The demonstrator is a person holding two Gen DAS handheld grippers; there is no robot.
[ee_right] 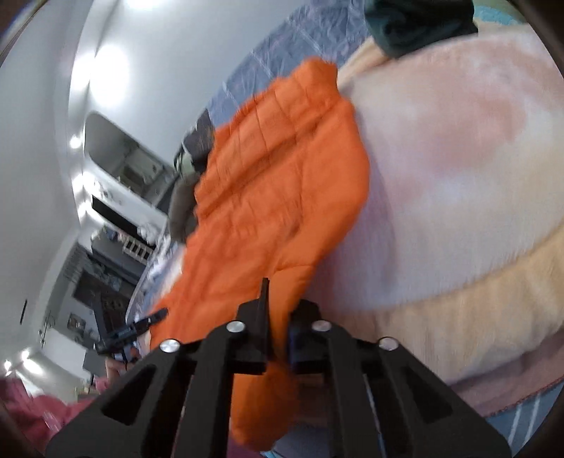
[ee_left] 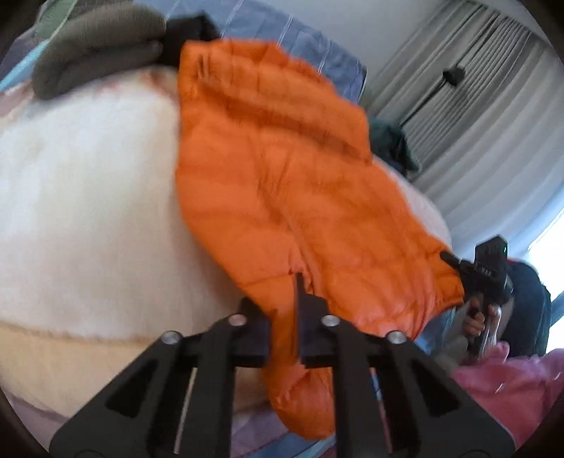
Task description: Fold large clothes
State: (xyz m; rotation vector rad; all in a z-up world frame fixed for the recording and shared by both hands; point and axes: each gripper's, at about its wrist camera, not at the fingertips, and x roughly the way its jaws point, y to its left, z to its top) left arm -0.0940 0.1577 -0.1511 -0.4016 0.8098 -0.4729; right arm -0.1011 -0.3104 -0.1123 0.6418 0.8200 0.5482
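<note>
An orange quilted puffer jacket (ee_left: pixel 282 183) lies stretched across a pale fleece blanket on a bed; it also shows in the right wrist view (ee_right: pixel 275 197). My left gripper (ee_left: pixel 283 306) is shut on the jacket's near edge, with orange fabric pinched between its fingers. My right gripper (ee_right: pixel 280 310) is shut on another near corner of the jacket. The right gripper also shows in the left wrist view (ee_left: pixel 454 262) at the jacket's right edge. The left gripper shows in the right wrist view (ee_right: pixel 155 315) at the jacket's lower left.
The cream and peach blanket (ee_left: pixel 88 197) covers a blue striped sheet (ee_left: pixel 310 38). A folded olive-brown garment (ee_left: pixel 95 45) and a black item (ee_left: pixel 190 31) lie at the far left. A dark green garment (ee_left: pixel 391 141) lies far right. Pink cloth (ee_left: pixel 511 380) lies near right. Grey curtains (ee_left: pixel 469 91) hang behind.
</note>
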